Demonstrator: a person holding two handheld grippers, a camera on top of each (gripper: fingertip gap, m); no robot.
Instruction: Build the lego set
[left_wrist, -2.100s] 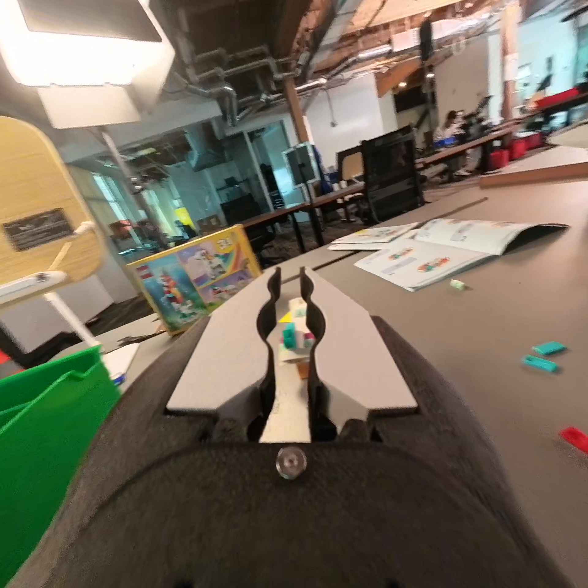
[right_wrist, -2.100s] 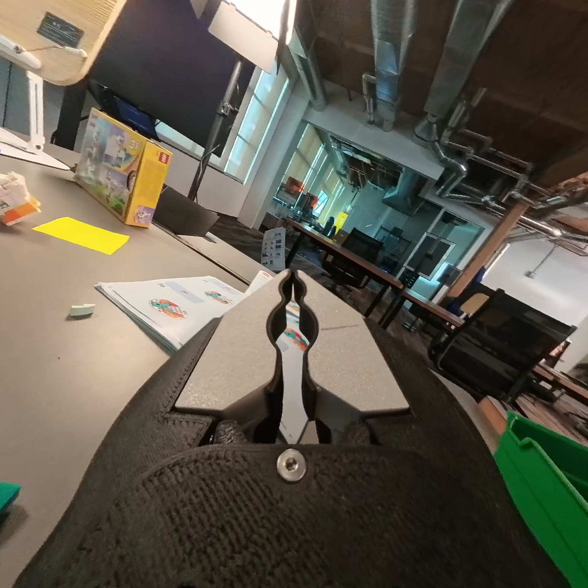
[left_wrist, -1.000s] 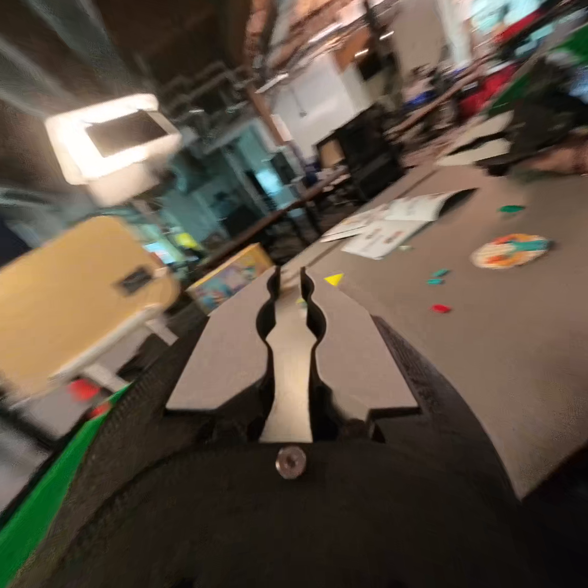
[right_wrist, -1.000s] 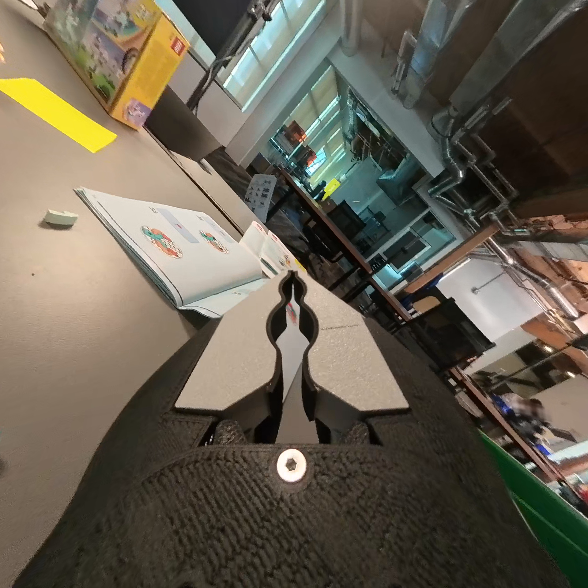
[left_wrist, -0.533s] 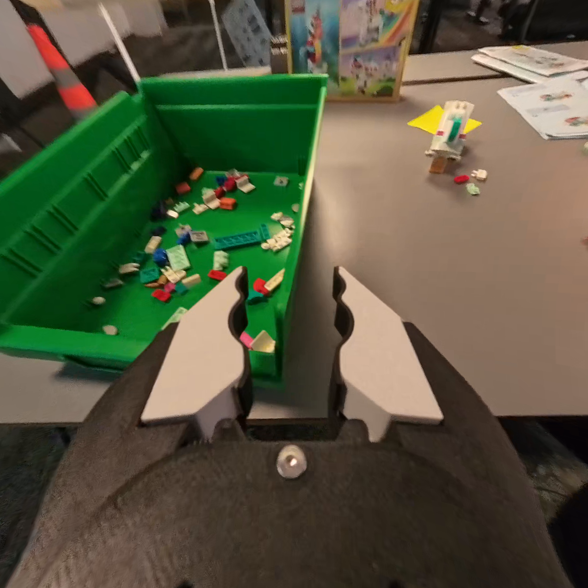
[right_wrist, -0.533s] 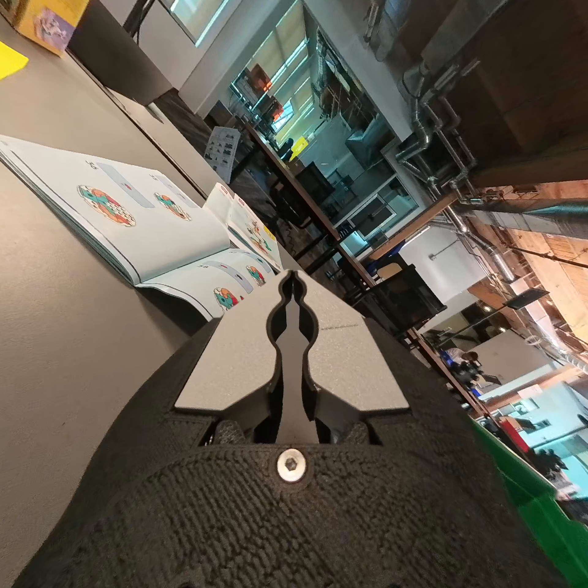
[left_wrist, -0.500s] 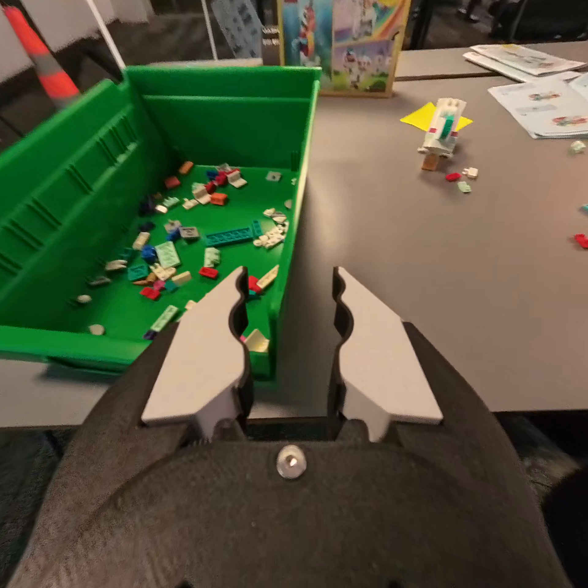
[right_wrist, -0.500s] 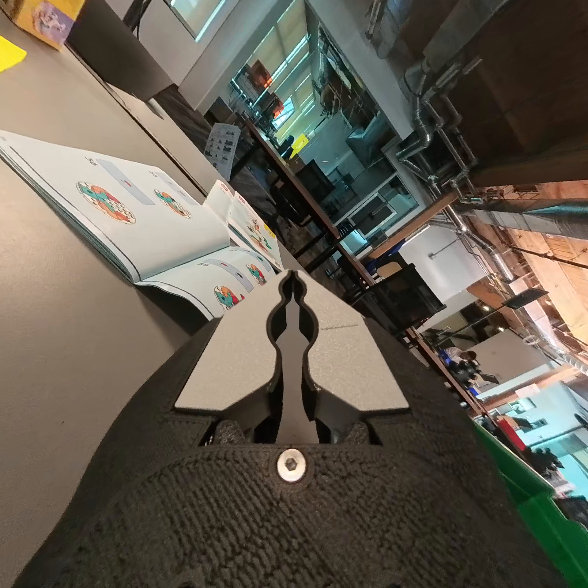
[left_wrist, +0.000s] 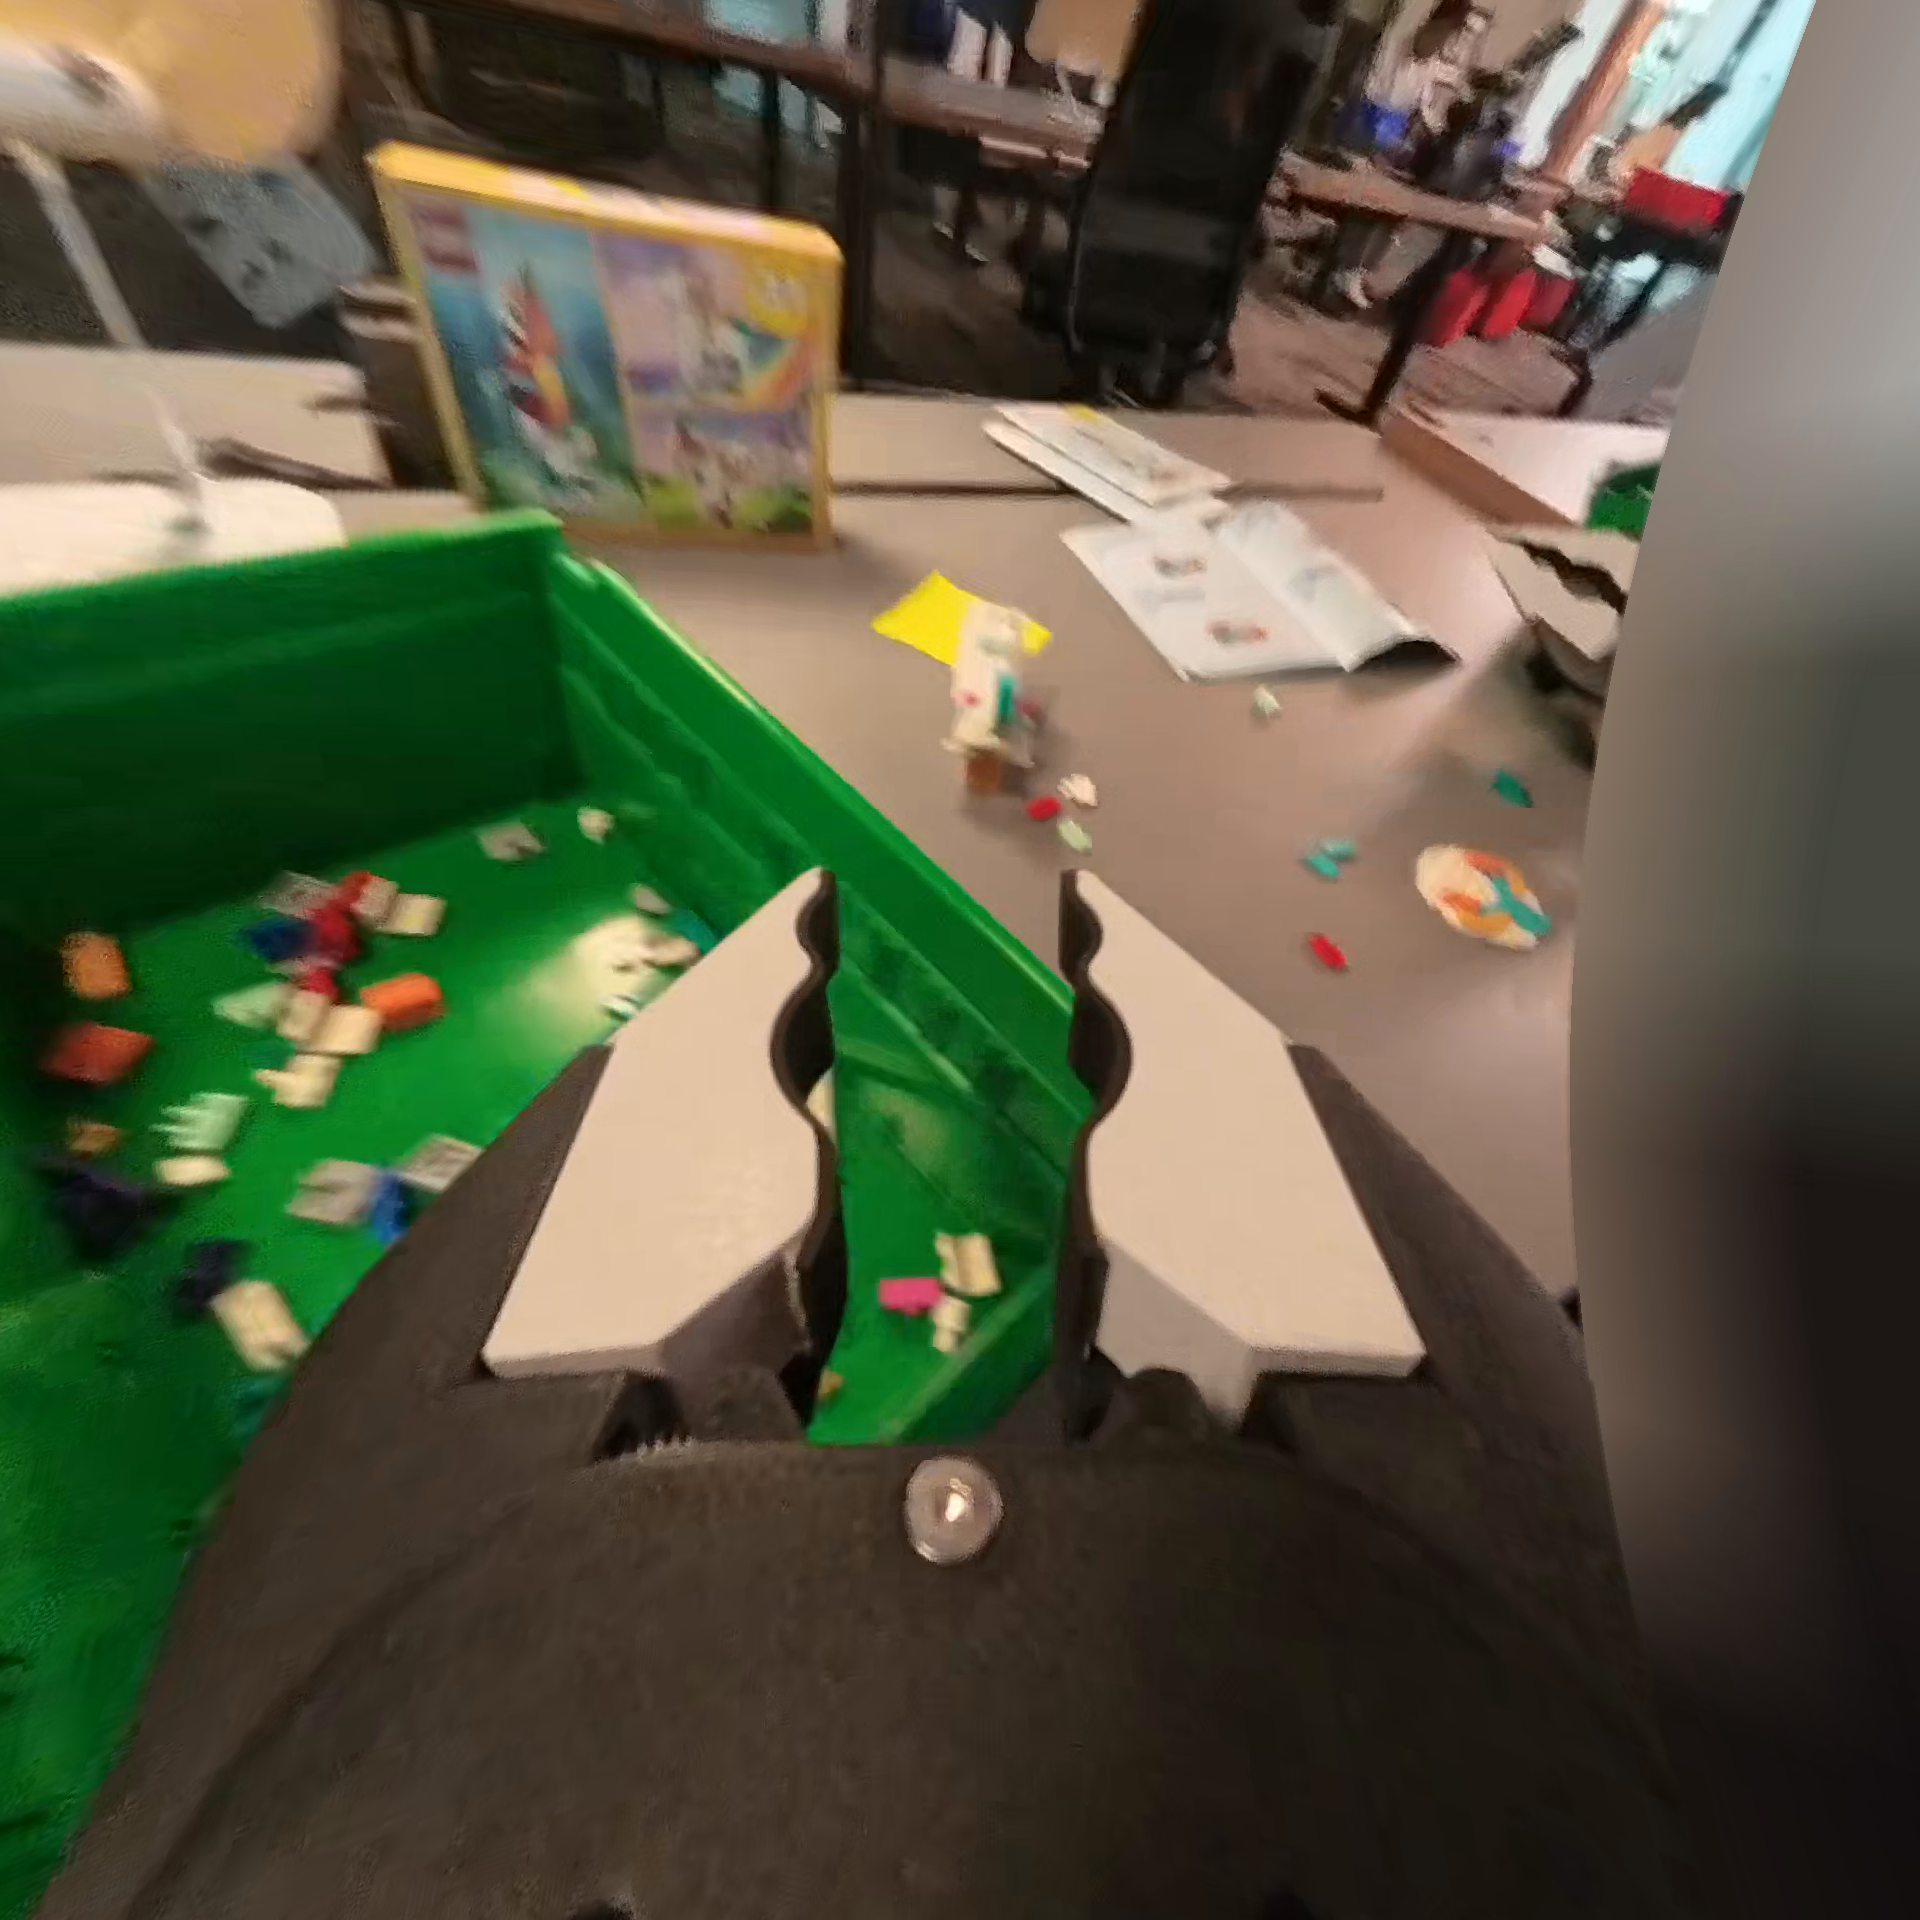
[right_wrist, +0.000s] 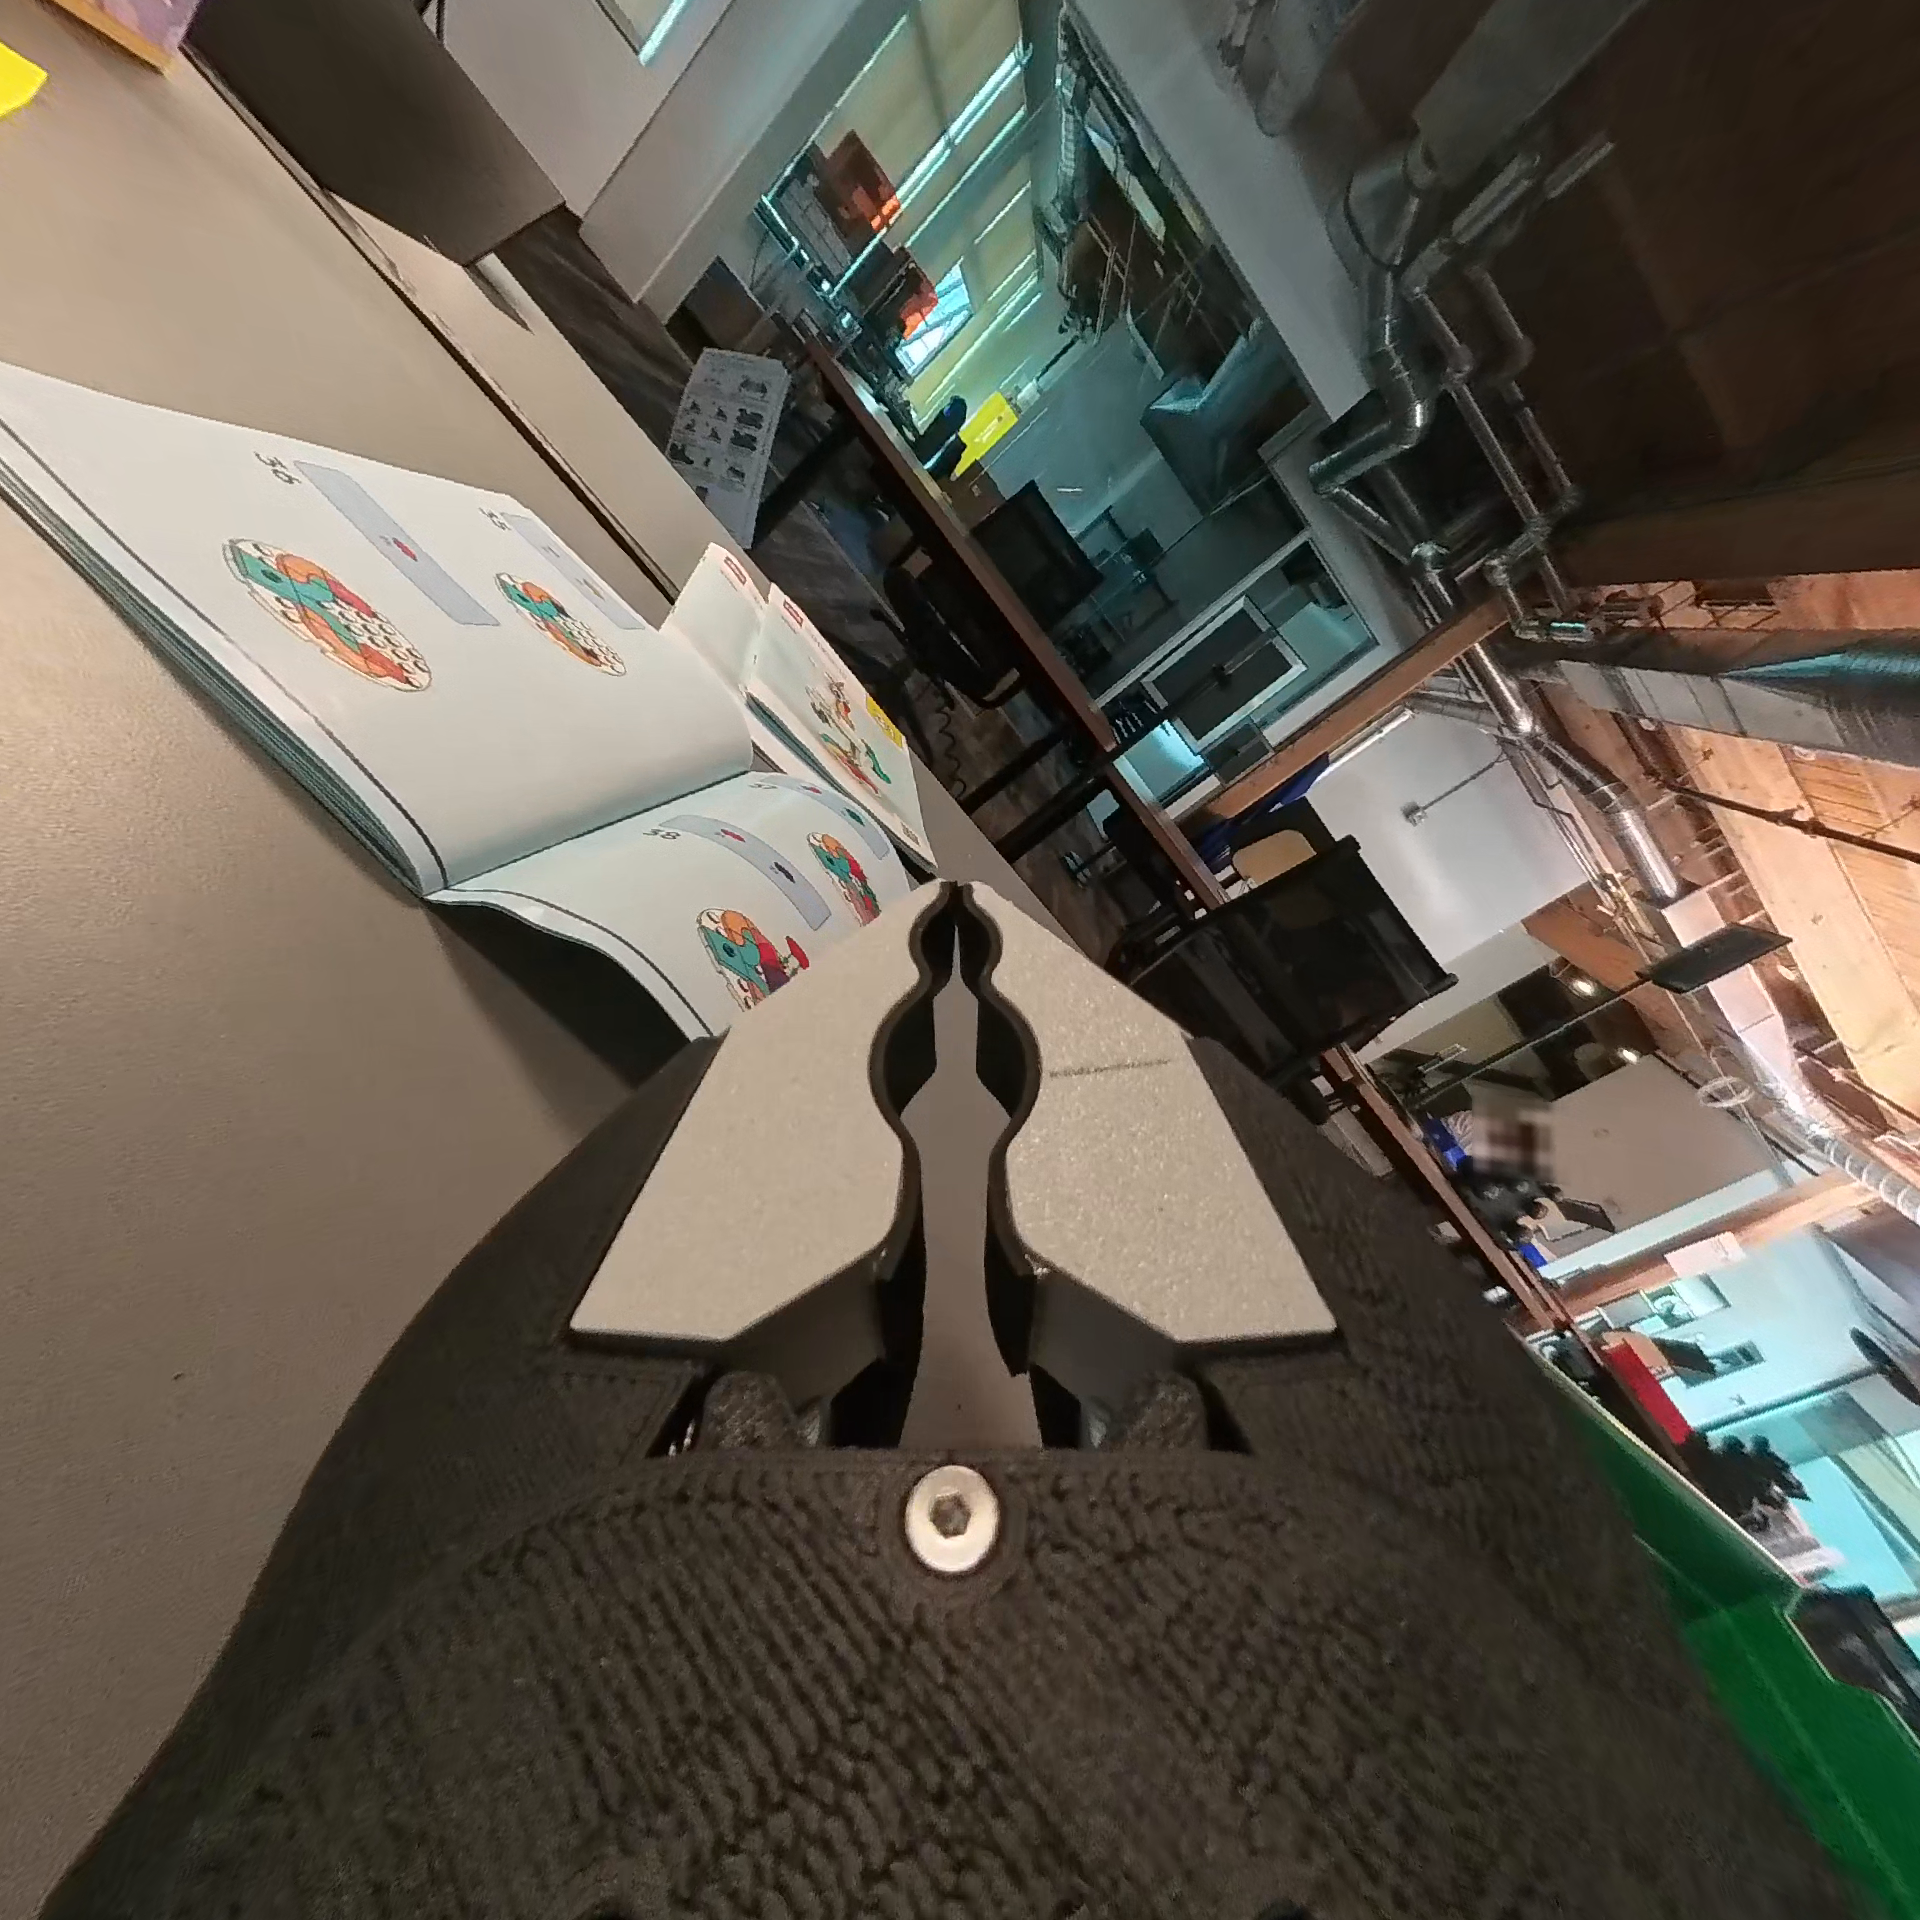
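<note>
Left gripper (left_wrist: 948, 914) wide, empty, above green bin (left_wrist: 727, 665); loose bricks (left_wrist: 312, 1018) at 9 o'clock, nearest. Half-built model (left_wrist: 992, 686) on surface (left_wrist: 1195, 987) at 12 o'clock, beyond. Right gripper (right_wrist: 958, 916) nearly closed, empty, toward manual (right_wrist: 416, 665).

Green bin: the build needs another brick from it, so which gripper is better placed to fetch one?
Left, probably. The left gripper is open, empty and poised over the green bin of loose bricks. The right gripper is shut, facing the instruction booklet.
</note>
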